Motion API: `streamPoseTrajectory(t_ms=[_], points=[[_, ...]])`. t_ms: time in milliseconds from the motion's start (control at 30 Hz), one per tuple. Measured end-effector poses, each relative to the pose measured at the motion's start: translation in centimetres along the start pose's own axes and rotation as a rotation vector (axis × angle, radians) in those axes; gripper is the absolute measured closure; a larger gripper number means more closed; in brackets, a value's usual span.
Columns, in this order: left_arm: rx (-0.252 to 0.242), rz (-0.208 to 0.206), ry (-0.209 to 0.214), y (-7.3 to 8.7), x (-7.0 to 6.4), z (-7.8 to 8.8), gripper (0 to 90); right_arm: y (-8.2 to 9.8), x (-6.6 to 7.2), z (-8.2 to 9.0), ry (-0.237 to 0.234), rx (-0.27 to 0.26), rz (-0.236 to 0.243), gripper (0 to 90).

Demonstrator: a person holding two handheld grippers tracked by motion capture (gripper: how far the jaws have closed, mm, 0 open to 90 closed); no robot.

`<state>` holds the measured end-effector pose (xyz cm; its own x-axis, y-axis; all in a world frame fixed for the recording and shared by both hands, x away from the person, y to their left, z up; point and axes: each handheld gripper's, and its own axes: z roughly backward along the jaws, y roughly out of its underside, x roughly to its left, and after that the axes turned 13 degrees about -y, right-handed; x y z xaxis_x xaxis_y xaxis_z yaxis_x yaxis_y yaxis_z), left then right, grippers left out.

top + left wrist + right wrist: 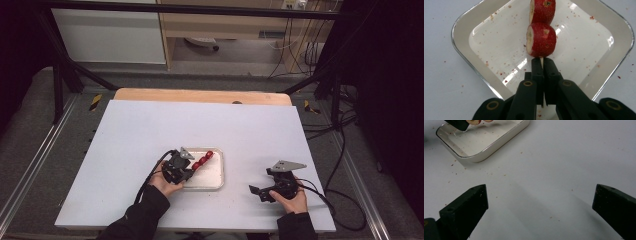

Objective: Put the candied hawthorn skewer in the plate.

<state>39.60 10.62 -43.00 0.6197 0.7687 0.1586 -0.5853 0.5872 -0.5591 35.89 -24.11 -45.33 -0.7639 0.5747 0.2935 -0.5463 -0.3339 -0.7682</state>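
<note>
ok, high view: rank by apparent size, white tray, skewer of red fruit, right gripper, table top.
1. Table top, by far the largest.
2. White tray.
3. Right gripper, black body and grey plate included, close to the tray; unsure between them.
4. Skewer of red fruit, smallest, held by the left gripper over the tray.

No text, label, brand, number or sign can be read in any of the views.
</note>
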Motion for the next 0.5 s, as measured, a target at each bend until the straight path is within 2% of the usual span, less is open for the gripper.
streamPoseTrajectory(t_ms=[267, 500], points=[[0.0, -0.012, -0.008, 0.07, -0.07, 0.01, 87.0, -0.02, -0.01, 0.11, 0.004, -0.004, -0.002, 0.7], [-0.031, -0.01, -0.006, 0.19, 0.16, 0.49, 80.1, -0.01, 0.0, 0.1, 0.004, -0.005, -0.004, 0.7]])
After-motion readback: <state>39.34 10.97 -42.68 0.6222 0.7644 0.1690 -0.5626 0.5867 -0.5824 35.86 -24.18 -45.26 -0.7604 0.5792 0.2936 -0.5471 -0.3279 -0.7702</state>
